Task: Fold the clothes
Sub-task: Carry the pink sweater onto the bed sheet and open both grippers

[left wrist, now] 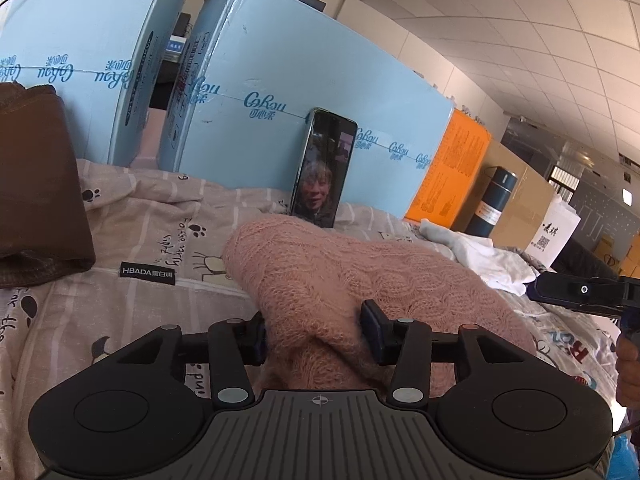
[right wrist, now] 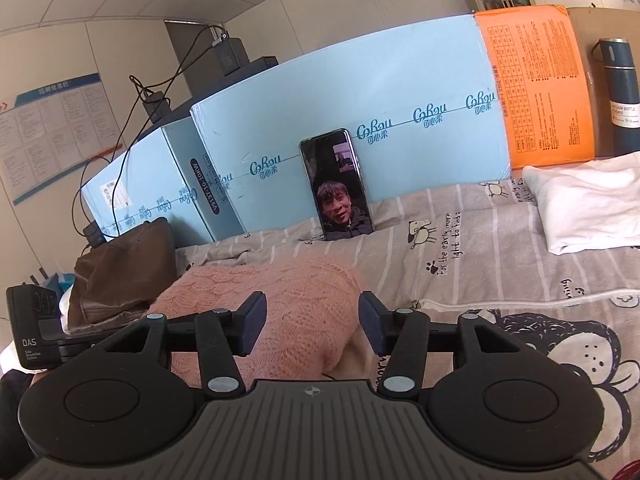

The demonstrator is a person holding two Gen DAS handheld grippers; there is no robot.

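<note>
So the pink sweater [left wrist: 360,276] is a fuzzy, loose cable knit, bunched into a soft rounded lump in the middle of the bedspread [left wrist: 132,216], right in front of me. The spread is thin pinkish-grey striped cotton printed with paw marks and cartoon sheep, and I can read "For the early morn light to find" on it, plus a black tag saying "HBADA".

My left gripper [left wrist: 316,330] has its jaws partway apart with a fold of the knit humped up between them; the pads sit right against the wool on both sides, but it doesn't look squeezed, so I'd call it let go. My right gripper [right wrist: 310,322] is spread about the same, hovering over the sweater's right end, with the left pad over the knit and the right pad over bare bedspread, gripping nothing.

Far left there's a folded brown garment [left wrist: 40,184], smooth and leathery-looking with stitched seams. Far right lies a folded white cloth [right wrist: 588,204], plain and soft. Behind everything stand pale blue cartons [right wrist: 360,112] printed "CoRou" along a line, then an orange box [right wrist: 536,92] covered in small print. A phone [right wrist: 338,184] leans upright against the blue carton, and a dark blue flask [right wrist: 620,96] stands at the far right.
</note>
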